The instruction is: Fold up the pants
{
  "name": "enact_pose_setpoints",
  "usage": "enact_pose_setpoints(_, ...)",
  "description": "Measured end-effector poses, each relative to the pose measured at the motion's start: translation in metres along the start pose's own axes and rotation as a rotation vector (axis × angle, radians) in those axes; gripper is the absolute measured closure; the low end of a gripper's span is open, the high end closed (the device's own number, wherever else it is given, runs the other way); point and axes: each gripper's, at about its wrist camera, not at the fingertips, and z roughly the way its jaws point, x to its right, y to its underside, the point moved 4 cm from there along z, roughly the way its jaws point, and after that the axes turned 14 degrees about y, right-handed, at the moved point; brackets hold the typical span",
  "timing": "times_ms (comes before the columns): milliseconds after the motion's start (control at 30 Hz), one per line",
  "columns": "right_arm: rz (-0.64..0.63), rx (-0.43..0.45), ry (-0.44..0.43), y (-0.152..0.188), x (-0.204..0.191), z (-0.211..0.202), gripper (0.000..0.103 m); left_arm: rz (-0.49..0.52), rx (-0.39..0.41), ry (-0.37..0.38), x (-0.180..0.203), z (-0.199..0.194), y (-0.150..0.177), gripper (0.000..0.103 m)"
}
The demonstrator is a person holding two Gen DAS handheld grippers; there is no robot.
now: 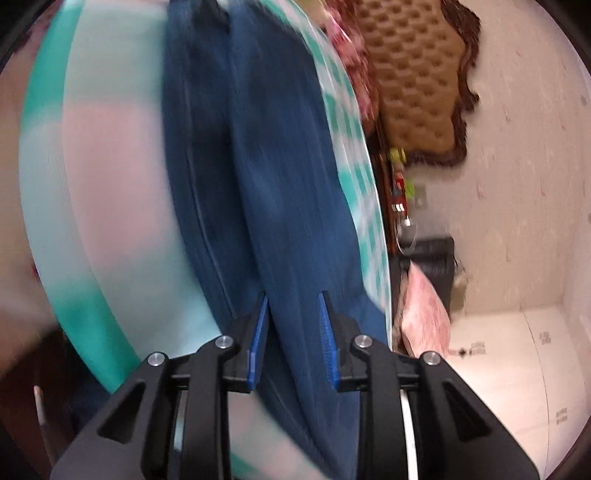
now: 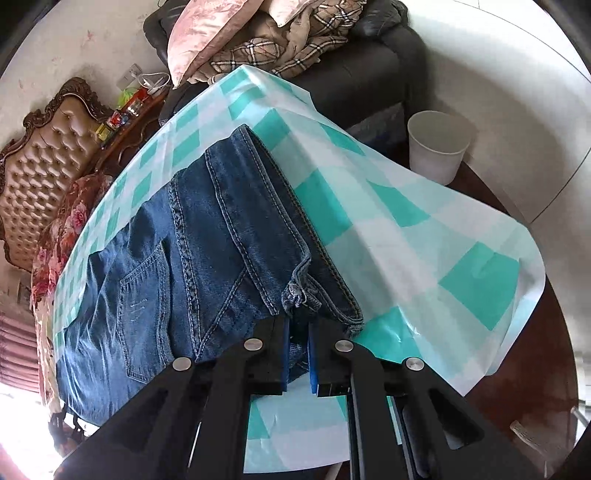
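Black linkage arms fill the bottom of both views. In the right wrist view, the right gripper has its blue pads drawn close together, clamped on a fold of the jeans at the waistband corner near the lower centre of the frame. From there the denim spreads toward the left of the picture, back pocket and seams sharp and clear, lying on a teal-and-white checked tablecloth that drapes over the table edge at right.

The left wrist view is smeared by motion. Its left gripper shows the blue pads standing apart, with the jeans running as two long dark blue legs from between them up to the top centre of the frame, over the same tablecloth. Whether the pads touch the cloth cannot be told through the blur.

Only the right wrist view shows a white bin at the upper right, beside a dark sofa heaped with a plaid blanket and a pink pillow. Both views catch the tufted tan headboard, at the upper right in the left view and at the far left in the right.
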Motion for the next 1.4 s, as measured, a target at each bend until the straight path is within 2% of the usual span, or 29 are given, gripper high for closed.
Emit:
enact_pose_setpoints(33,-0.001,0.001,0.005,0.000,-0.001,0.000,0.094,-0.003,0.013,-0.011,-0.002,-0.002,-0.013,0.077)
enact_pose_setpoints(100,-0.003,0.002,0.014,0.000,-0.001,0.000,0.094,-0.014,0.015,-0.015,-0.003,-0.002,-0.030,0.084)
enact_pose_setpoints(133,-0.005,0.003,0.019,0.000,-0.001,0.000,0.094,-0.002,0.012,-0.029,-0.002,-0.002,-0.037,0.089)
enact_pose_setpoints(167,-0.008,0.002,0.027,-0.001,-0.002,0.000,0.094,0.022,0.018,-0.059,0.001,-0.003,-0.045,0.101)
enact_pose_setpoints(267,0.008,0.002,0.011,-0.005,-0.003,-0.009,0.094,0.044,0.038,-0.036,0.022,-0.023,-0.043,0.101)
enact_pose_setpoints(333,0.024,0.022,-0.024,-0.009,-0.001,-0.022,0.094,0.067,0.059,-0.035,0.031,-0.039,-0.027,0.101)
enact_pose_setpoints(400,0.019,0.037,-0.037,-0.013,-0.002,-0.031,0.094,0.027,0.057,-0.051,0.017,-0.041,-0.020,0.101)
enact_pose_setpoints(500,0.004,0.024,-0.008,-0.017,-0.005,-0.026,0.094,-0.012,0.045,-0.070,-0.006,-0.042,-0.016,0.101)
enact_pose_setpoints(600,0.008,0.021,-0.003,-0.018,-0.007,-0.026,0.094,-0.010,0.064,-0.047,0.003,-0.050,-0.013,0.101)
enact_pose_setpoints(700,0.017,0.038,-0.034,-0.019,-0.007,-0.038,0.094,0.017,0.067,-0.032,0.021,-0.053,-0.006,0.101)
enact_pose_setpoints(767,0.032,0.041,-0.068,-0.022,-0.008,-0.046,0.094,-0.009,0.030,-0.057,0.010,-0.040,-0.005,0.101)
enact_pose_setpoints(867,0.029,0.056,-0.098,-0.029,-0.013,-0.060,0.094,-0.067,0.041,-0.079,-0.013,-0.039,-0.011,0.101)
enact_pose_setpoints(1000,0.017,0.075,-0.109,-0.032,-0.014,-0.078,0.094,-0.012,0.054,-0.092,-0.005,-0.040,-0.017,0.100)
enact_pose_setpoints(1100,0.033,0.056,-0.087,-0.033,-0.005,-0.066,0.095,-0.008,0.043,-0.110,-0.006,-0.037,-0.021,0.100)
enact_pose_setpoints(1200,0.015,0.008,-0.023,-0.023,0.001,-0.036,0.094,0.019,0.019,-0.121,-0.009,-0.037,-0.018,0.098)
enact_pose_setpoints(1300,-0.023,-0.018,0.053,-0.010,0.003,-0.010,0.094,0.007,0.002,-0.088,-0.009,-0.042,-0.020,0.092)
enact_pose_setpoints(1400,-0.043,-0.003,0.079,-0.006,0.003,-0.002,0.094,0.022,0.001,-0.071,-0.005,-0.050,-0.025,0.089)
